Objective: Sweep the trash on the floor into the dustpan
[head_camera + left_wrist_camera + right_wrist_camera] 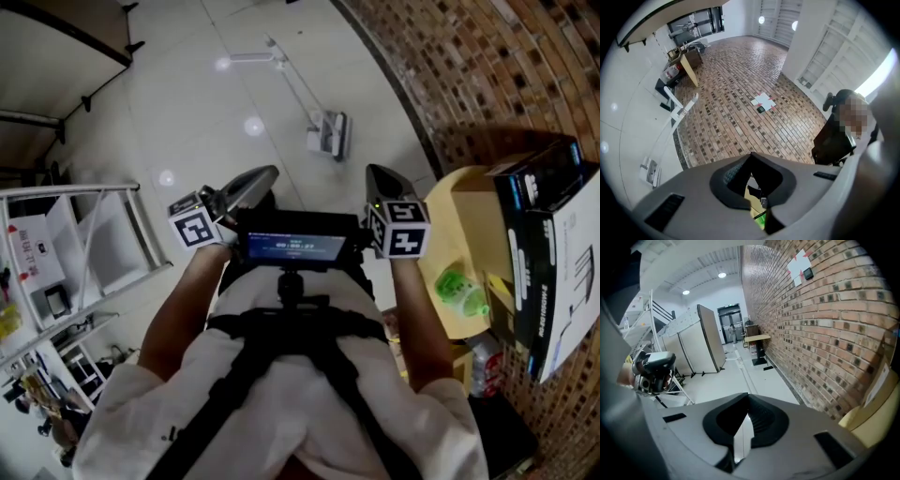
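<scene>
black boxes near the closed right gripper bear illegible white print.

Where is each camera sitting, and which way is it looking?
Head view: on the person's head, looking steeply down at floor, harness, forearms, left claw and right claw.
Left gripper view: on the left claw, facing the brick wall over its shut jaws; the person's white shirt shows at right.
Right gripper view: on the right claw, looking along the brick wall down the room; the left claw shows at left.
Shared: both gripper views show white papers on that wall.
</scene>
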`<move>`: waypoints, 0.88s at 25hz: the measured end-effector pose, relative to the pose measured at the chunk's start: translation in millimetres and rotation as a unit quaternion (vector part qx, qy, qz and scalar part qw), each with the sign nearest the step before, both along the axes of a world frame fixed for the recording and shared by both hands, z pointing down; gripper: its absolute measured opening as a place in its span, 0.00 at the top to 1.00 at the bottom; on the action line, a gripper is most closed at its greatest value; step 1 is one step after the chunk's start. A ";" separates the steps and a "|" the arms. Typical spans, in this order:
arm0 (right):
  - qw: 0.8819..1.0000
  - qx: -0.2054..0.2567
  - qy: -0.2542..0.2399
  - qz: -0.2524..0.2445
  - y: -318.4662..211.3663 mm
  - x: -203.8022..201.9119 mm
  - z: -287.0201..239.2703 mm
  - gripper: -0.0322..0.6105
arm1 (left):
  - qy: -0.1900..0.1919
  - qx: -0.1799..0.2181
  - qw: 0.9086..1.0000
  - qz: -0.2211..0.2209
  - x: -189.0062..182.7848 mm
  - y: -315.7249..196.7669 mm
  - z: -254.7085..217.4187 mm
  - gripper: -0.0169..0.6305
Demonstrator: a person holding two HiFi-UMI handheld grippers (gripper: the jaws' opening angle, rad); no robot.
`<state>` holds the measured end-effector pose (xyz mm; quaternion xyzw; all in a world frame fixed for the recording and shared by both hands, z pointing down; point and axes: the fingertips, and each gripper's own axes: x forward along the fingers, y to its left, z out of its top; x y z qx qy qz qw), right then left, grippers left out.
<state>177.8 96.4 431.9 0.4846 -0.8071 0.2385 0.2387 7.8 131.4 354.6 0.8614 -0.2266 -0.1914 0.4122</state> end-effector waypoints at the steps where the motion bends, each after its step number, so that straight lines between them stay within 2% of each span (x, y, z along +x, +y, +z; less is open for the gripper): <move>1: 1.000 0.004 -0.008 0.002 1.5 -1.4 -4.0 0.95 | 0.001 -0.001 1.000 -0.003 -1.6 3.8 -0.6 0.97; 6: 0.999 0.009 -0.032 0.007 11.9 -10.1 -19.2 0.95 | 0.019 0.000 1.000 -0.002 -5.7 17.8 -9.2 0.97; 12: 0.999 0.011 -0.024 0.020 21.6 -21.3 -27.1 0.95 | 0.020 0.000 1.000 0.013 -18.2 20.7 -13.6 0.97; 22: 0.998 0.019 -0.023 0.051 34.9 -61.9 -42.7 0.95 | 0.009 0.013 0.999 0.043 -67.4 27.0 -30.4 0.97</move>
